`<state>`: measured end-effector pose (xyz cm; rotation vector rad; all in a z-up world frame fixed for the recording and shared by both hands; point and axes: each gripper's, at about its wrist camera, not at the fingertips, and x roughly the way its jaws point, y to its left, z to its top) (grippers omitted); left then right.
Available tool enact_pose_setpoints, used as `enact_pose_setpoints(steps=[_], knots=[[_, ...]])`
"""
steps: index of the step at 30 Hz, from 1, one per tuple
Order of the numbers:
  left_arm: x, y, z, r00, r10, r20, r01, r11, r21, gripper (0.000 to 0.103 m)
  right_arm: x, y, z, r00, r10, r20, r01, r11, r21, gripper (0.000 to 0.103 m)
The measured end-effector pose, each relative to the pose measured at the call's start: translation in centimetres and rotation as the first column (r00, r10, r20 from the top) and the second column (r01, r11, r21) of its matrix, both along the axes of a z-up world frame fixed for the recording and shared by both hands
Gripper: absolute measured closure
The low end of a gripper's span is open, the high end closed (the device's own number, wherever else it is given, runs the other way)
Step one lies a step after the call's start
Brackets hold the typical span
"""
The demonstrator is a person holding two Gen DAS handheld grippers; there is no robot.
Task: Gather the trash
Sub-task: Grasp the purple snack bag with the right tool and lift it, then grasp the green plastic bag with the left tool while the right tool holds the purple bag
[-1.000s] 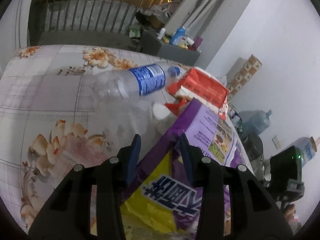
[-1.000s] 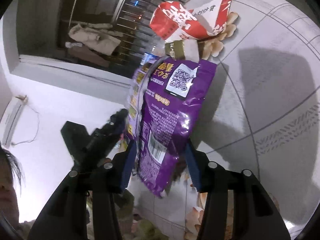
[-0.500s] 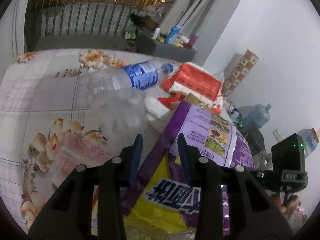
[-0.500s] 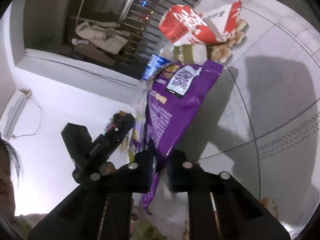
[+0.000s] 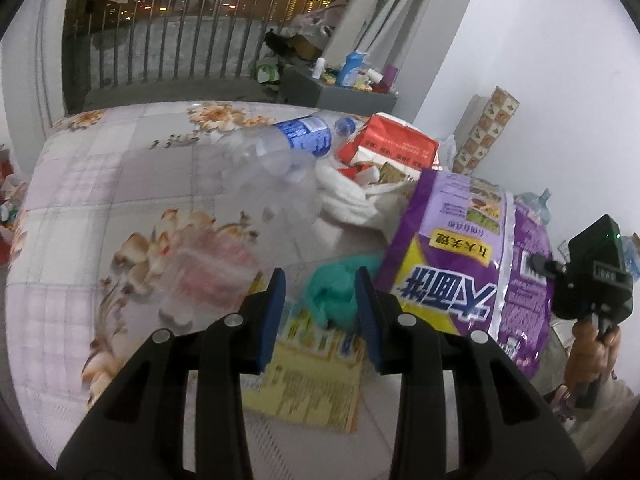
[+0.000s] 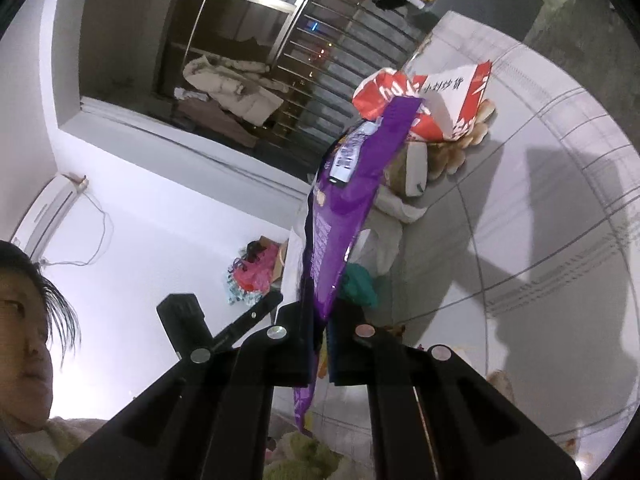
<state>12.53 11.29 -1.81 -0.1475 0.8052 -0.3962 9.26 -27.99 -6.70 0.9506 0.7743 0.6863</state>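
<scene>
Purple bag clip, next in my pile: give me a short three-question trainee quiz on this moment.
1. True or false: the right gripper is shut on the purple bag.
2. What lies between the open fingers of the left gripper? A) green wad B) bottle C) red carton
3. Fill in: the clear bottle has a ___ label.

Key: 1 true. 2 A, the green wad, not gripped. 3 blue.
</scene>
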Motion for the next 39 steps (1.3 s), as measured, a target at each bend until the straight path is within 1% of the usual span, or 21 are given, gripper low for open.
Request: enact_pose_setpoints(steps=[4,8,11,13,15,17,21,25,27,28,32,33,37,39], knots=[[-1.6,1.2,0.1,1.000,0.029,-0.013,-0.028,0.999,0.030,0.070,-0.2,-0.4,-0.5,1.000,-0.010,-0.007,0.010,1.000,0.001,0.098],[-2.6,2.4,-0.3,0.997,0.068,-0.043,-0.066,0.997,0.038,0.069,0.0,-0.2,-0.9,1.000,-0.015,-0.015,0.015,1.000,0.005,0.098],[-2.9,3.2,-1.0,0.993,0.092,-0.080,-0.092,0.996,0.007,0.069,0.0,-0.2,-0.8,1.000,-0.019,-0.012,0.019,1.000,0.011,0.098],[-2.8,3.2,-1.2,0.993,0.088,-0.083,-0.090,0.996,-0.020,0.069,-0.2,-0.4,-0.3,1.000,-0.024,0.001,0.024,1.000,0.005,0.098],[-2.4,2.8,-1.0,0.995,0.065,-0.070,-0.068,0.997,-0.043,0.069,-0.5,-0.8,0.1,0.999,-0.029,0.016,0.029,1.000,-0.001,0.098],[-1.6,2.0,-1.2,0.997,0.037,-0.069,-0.041,0.997,-0.066,0.066,-0.7,-1.0,0.2,0.999,-0.035,0.022,0.035,0.999,-0.006,0.098],[0.9,0.3,-2.2,0.994,-0.006,-0.113,-0.007,0.993,-0.114,0.063,-1.0,-1.4,0.1,0.999,-0.050,0.020,0.050,0.999,-0.002,0.098],[3.0,-0.7,-3.3,0.986,0.000,-0.167,-0.028,0.986,-0.164,0.063,-1.0,-1.7,-0.4,0.998,-0.058,0.009,0.058,0.998,-0.001,0.098],[3.8,-0.9,-3.6,0.984,0.008,-0.178,-0.040,0.983,-0.181,0.063,-0.9,-1.8,-0.6,0.998,-0.061,0.004,0.061,0.998,0.002,0.098],[4.2,-1.1,-3.8,0.983,0.023,-0.183,-0.056,0.983,-0.177,0.063,-0.9,-1.9,-0.7,0.998,-0.063,0.002,0.063,0.998,0.001,0.098],[5.2,-1.4,-4.0,0.981,0.032,-0.190,-0.071,0.977,-0.203,0.063,-0.8,-2.2,-1.0,0.998,-0.060,-0.005,0.060,0.998,0.005,0.098],[5.3,-1.5,-4.0,0.981,0.031,-0.191,-0.072,0.975,-0.210,0.065,-0.8,-2.2,-0.9,0.998,-0.059,-0.005,0.059,0.998,0.005,0.098],[5.4,-1.9,-3.6,0.984,0.001,-0.178,-0.049,0.962,-0.267,0.063,-0.8,-2.5,-1.0,0.998,-0.061,-0.009,0.061,0.998,0.008,0.098],[5.5,-2.1,-3.7,0.983,0.004,-0.184,-0.052,0.964,-0.260,0.062,-0.9,-2.6,-1.1,0.998,-0.062,-0.010,0.062,0.998,0.011,0.098]])
